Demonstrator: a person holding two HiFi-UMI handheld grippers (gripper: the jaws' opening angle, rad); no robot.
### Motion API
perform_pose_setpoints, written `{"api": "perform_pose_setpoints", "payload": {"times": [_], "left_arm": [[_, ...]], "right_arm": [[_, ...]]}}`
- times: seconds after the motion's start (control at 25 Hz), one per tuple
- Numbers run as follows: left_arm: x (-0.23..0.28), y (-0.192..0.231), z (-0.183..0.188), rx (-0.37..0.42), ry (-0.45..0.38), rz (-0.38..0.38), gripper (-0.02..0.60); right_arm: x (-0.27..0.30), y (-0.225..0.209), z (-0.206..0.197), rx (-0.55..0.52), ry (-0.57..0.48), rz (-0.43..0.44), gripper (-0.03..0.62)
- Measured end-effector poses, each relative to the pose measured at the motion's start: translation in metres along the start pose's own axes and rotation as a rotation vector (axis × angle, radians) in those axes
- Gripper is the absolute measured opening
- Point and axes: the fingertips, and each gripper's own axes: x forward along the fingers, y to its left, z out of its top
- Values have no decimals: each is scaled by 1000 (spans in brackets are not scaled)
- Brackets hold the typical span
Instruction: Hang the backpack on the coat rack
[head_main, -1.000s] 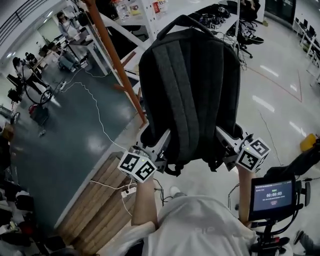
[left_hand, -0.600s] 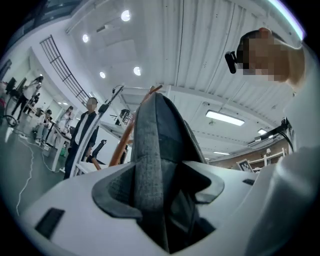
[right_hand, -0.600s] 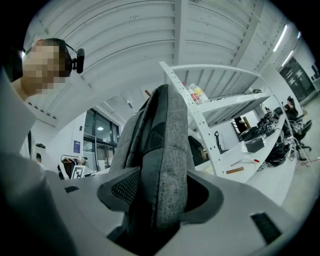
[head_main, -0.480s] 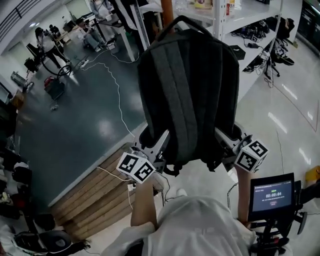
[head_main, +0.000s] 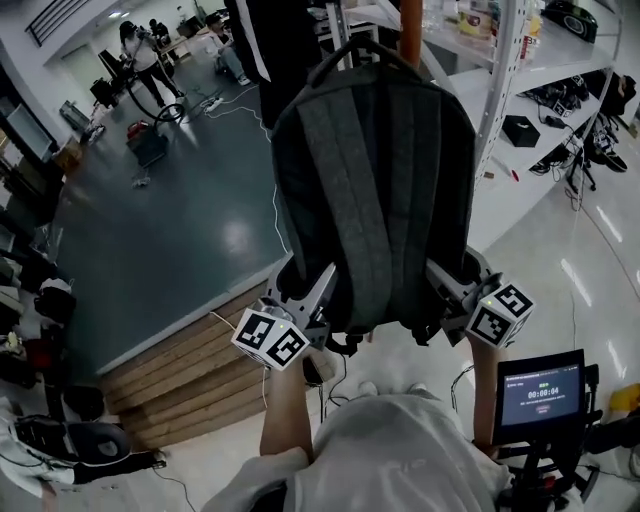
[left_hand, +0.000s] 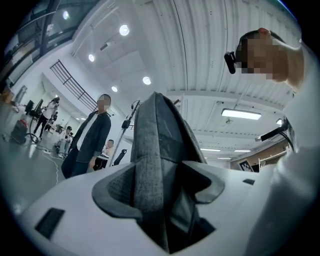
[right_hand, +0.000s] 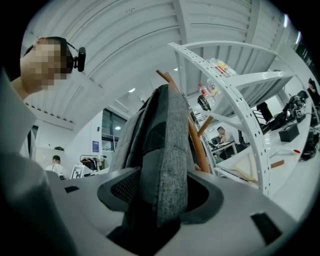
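A dark grey backpack (head_main: 375, 190) is held up in front of me, straps facing me, top handle (head_main: 350, 52) uppermost. My left gripper (head_main: 322, 290) is shut on its lower left edge and my right gripper (head_main: 440, 283) is shut on its lower right edge. In the left gripper view the backpack (left_hand: 157, 150) runs between the jaws; in the right gripper view the backpack (right_hand: 160, 165) does too. The orange wooden coat rack pole (head_main: 410, 18) shows just above the backpack, and its pole and pegs (right_hand: 197, 142) rise behind the bag in the right gripper view.
White metal shelving (head_main: 510, 60) stands at the upper right. A person in dark clothes (head_main: 272, 40) stands beyond the backpack's left. A wooden platform edge (head_main: 180, 385) lies lower left, a screen on a stand (head_main: 540, 390) lower right. Cables cross the dark floor (head_main: 160, 230).
The backpack stays gripped by both grippers while the view swings: shelving and the orange pole have come in behind the bag's top, and the dark floor has spread at left.
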Motion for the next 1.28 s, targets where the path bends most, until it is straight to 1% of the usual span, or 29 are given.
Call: {"api": "perform_pose_setpoints", "payload": {"times": [0.16,0.36,0.48,0.6,0.68,0.92,1.12,1.28], "left_arm": [[8,2,4,21,-14,55,282],[-4,1,28,63,-45,94,282],[-1,-2,45,92,-69,113,282],[20,-2,60,125,-90,132,282],[26,-3,75,151,-106,138,282],[30,-10,119,211,-160,119,282],[71,-29,139,240,-195,75,282],[86,-42,144,249,-206,24,282]], "right_arm": [[12,-13,6,7,8,54,249],[26,2,20,-10,-2,108,249],[33,3,35,-25,-20,144,249],[44,-11,57,-35,-39,177,249],[51,-11,71,-46,-57,197,249],[60,7,112,-94,-118,224,249],[49,-15,154,-133,-163,212,249],[34,-21,168,-155,-195,183,249]]}}
